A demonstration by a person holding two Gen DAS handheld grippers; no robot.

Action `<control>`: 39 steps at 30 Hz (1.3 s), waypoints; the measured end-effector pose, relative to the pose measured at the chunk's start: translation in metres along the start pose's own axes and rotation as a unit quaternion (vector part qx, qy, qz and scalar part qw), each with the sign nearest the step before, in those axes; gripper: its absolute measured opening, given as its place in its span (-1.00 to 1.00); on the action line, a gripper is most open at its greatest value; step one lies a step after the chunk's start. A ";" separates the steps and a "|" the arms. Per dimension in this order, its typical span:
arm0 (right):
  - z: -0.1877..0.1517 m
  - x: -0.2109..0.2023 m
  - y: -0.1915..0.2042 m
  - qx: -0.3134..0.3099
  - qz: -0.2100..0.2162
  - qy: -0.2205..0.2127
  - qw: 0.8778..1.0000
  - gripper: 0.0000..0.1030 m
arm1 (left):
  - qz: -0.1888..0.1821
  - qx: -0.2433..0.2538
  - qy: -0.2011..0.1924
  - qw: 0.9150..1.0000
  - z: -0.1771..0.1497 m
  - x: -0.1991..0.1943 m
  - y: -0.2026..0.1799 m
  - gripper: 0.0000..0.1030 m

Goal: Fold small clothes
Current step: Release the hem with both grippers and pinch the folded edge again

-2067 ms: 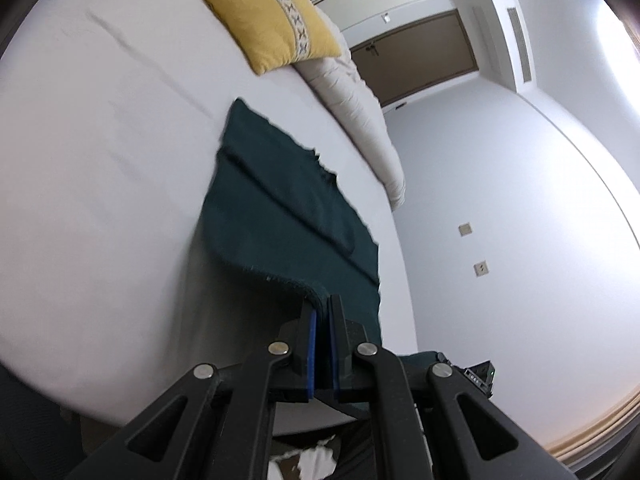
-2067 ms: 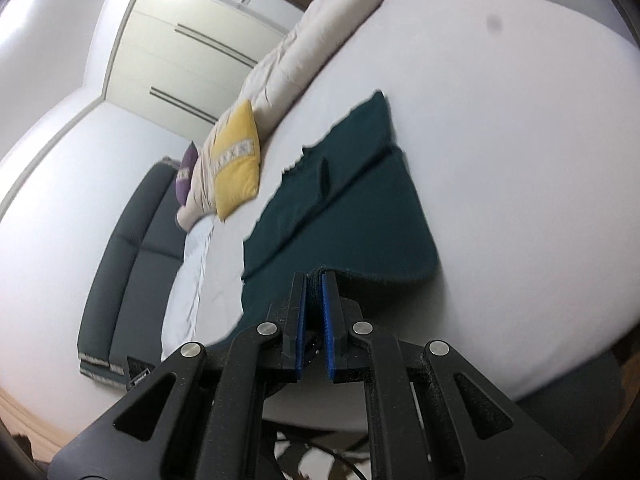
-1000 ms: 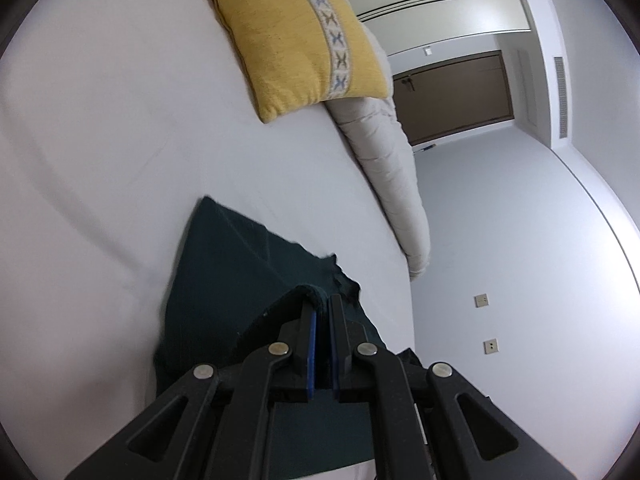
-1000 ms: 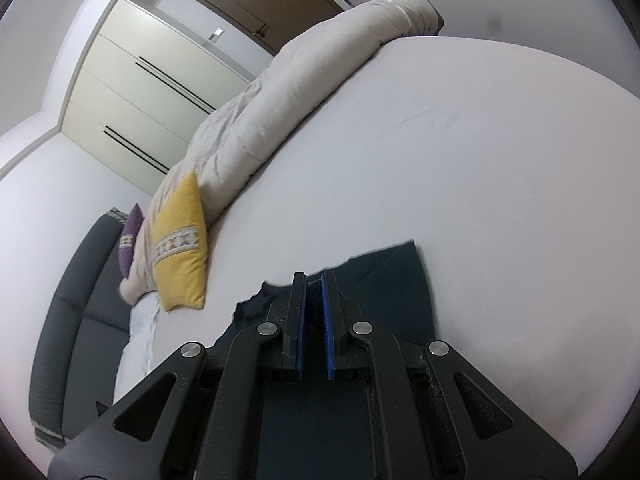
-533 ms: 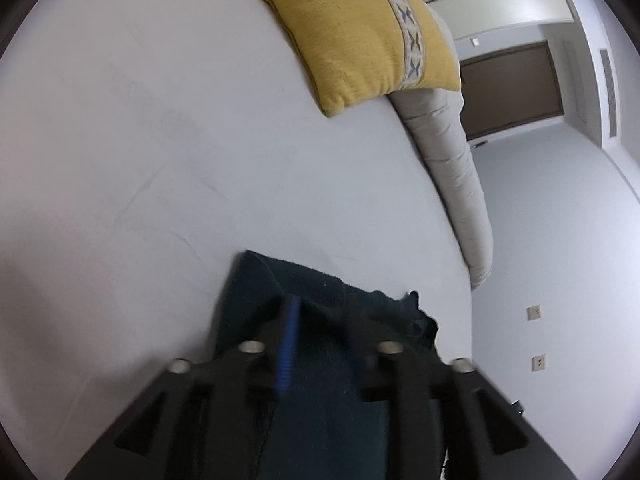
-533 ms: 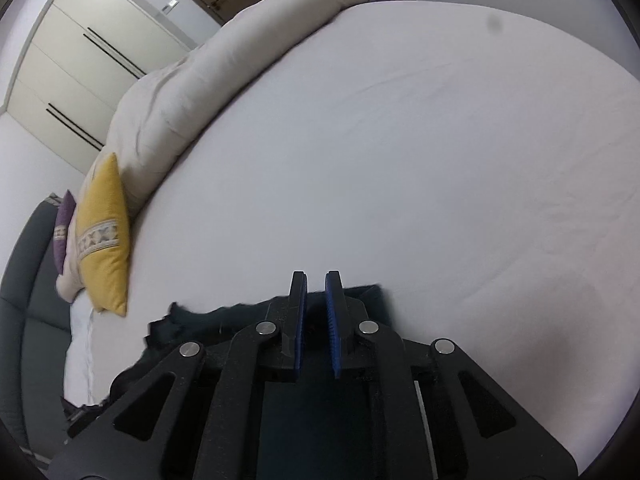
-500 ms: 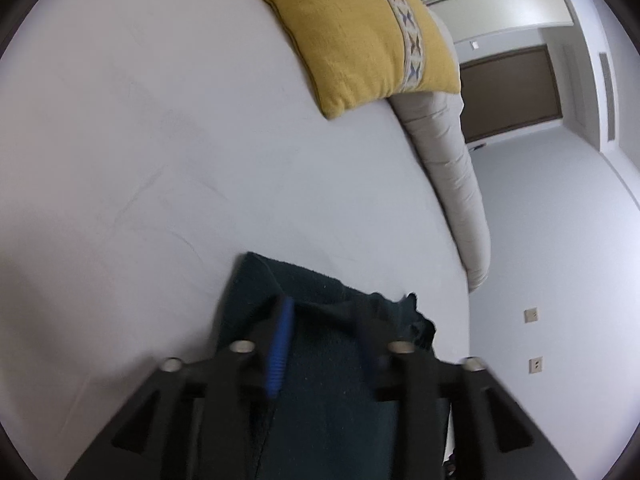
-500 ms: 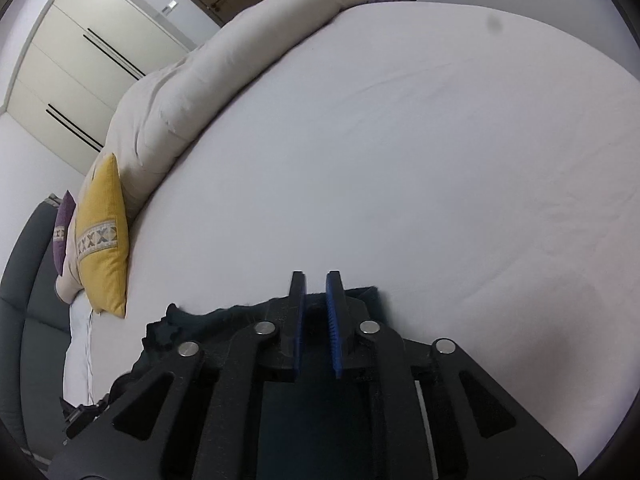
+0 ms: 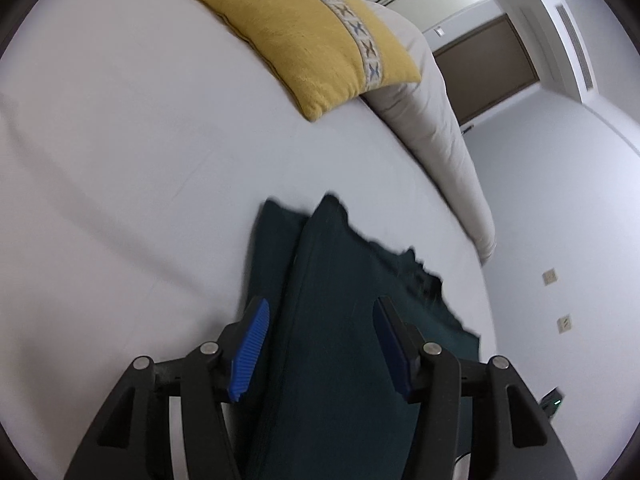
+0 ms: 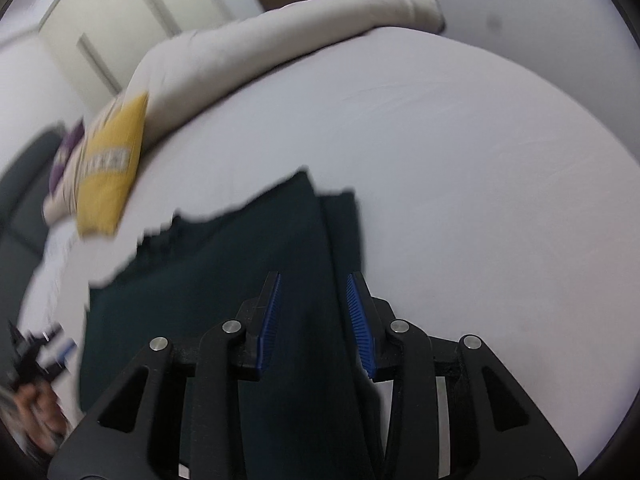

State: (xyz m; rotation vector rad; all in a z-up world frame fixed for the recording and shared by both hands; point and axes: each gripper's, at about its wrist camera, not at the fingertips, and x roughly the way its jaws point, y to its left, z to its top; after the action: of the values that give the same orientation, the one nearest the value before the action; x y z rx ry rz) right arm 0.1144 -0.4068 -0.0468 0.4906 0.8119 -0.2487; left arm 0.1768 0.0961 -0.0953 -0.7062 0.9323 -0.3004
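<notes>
We see both claws spread wide with nothing between their blue pads. The left claw [image 9: 320,344] hangs over the dark green garment [image 9: 340,320], which lies folded on the white bed [image 9: 120,140], a top layer resting over a lower one whose edge shows along the left side. The garment's far edge is ragged and uneven. From the other side, the right claw [image 10: 314,320] hangs above the same dark green garment [image 10: 224,272], its two fingers either side of the line where the upper layer ends and a narrow strip of the lower layer shows. A yellow cushion [image 9: 312,40] with a patterned band lies further up the bed, leaning against a rolled beige duvet [image 9: 436,132]. In the right wrist view the picture is blurred, and we make out the cushion [image 10: 112,168] and duvet [image 10: 280,44] well apart from the garment.
</notes>
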 end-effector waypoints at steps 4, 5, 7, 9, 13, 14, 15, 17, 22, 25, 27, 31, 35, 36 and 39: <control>-0.027 -0.006 0.012 -0.015 -0.008 0.007 1.000 -0.37 | 0.034 0.036 -0.003 0.999 -0.025 -0.016 -0.002 0.10; -0.033 -0.008 0.007 -0.013 -0.010 0.010 1.000 -0.37 | 0.041 0.044 -0.004 0.998 -0.030 -0.018 -0.001 0.10; -0.045 -0.010 -0.004 -0.005 -0.013 0.023 1.000 -0.37 | 0.055 0.056 -0.004 0.997 -0.038 -0.021 0.001 0.10; -0.053 -0.013 -0.011 -0.003 -0.014 0.029 0.999 -0.37 | 0.063 0.063 0.003 0.996 -0.044 -0.021 0.003 0.07; -0.066 -0.018 -0.009 -0.007 -0.020 0.027 0.999 -0.37 | 0.084 0.085 0.003 0.993 -0.053 -0.020 0.001 0.02; -0.066 -0.019 -0.009 -0.005 -0.020 0.026 0.999 -0.37 | 0.088 0.093 0.003 0.992 -0.055 -0.020 -0.001 0.02; -0.067 -0.019 -0.009 -0.005 -0.020 0.025 0.999 -0.37 | 0.093 0.103 0.002 0.990 -0.057 -0.020 -0.004 0.01; -0.068 -0.021 -0.009 -0.007 -0.020 0.025 0.999 -0.37 | 0.100 0.120 0.004 0.988 -0.062 -0.018 -0.008 -0.13; -0.074 -0.041 -0.021 -0.028 -0.022 0.025 0.999 -0.38 | 0.112 0.130 0.011 0.985 -0.066 -0.012 -0.008 -0.39; -0.077 -0.045 -0.026 -0.022 -0.021 0.025 0.999 -0.41 | 0.115 0.134 0.011 0.984 -0.068 -0.013 -0.008 -0.43; -0.079 -0.046 -0.031 -0.016 -0.020 0.028 0.999 -0.41 | 0.117 0.137 0.012 0.984 -0.068 -0.013 -0.010 -0.46; -0.082 -0.045 -0.034 -0.021 -0.017 0.032 0.999 -0.66 | 0.123 0.142 0.015 0.982 -0.070 -0.011 -0.011 -0.60; -0.081 -0.052 -0.034 -0.021 -0.018 0.025 0.999 -0.82 | 0.128 0.146 0.018 0.981 -0.071 -0.010 -0.014 -0.79; -0.081 -0.055 -0.034 -0.018 -0.017 0.023 0.999 -0.83 | 0.129 0.148 0.018 0.980 -0.071 -0.011 -0.015 -0.80; -0.083 -0.059 -0.036 -0.011 -0.014 0.023 1.000 -0.84 | 0.134 0.156 0.018 0.979 -0.071 -0.011 -0.017 -0.82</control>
State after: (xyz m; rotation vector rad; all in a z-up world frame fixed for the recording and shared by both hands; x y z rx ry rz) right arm 0.0084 -0.3944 -0.0634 0.4654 0.8658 -0.2550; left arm 0.1136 0.0596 -0.1048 -0.2835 0.9765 -0.2145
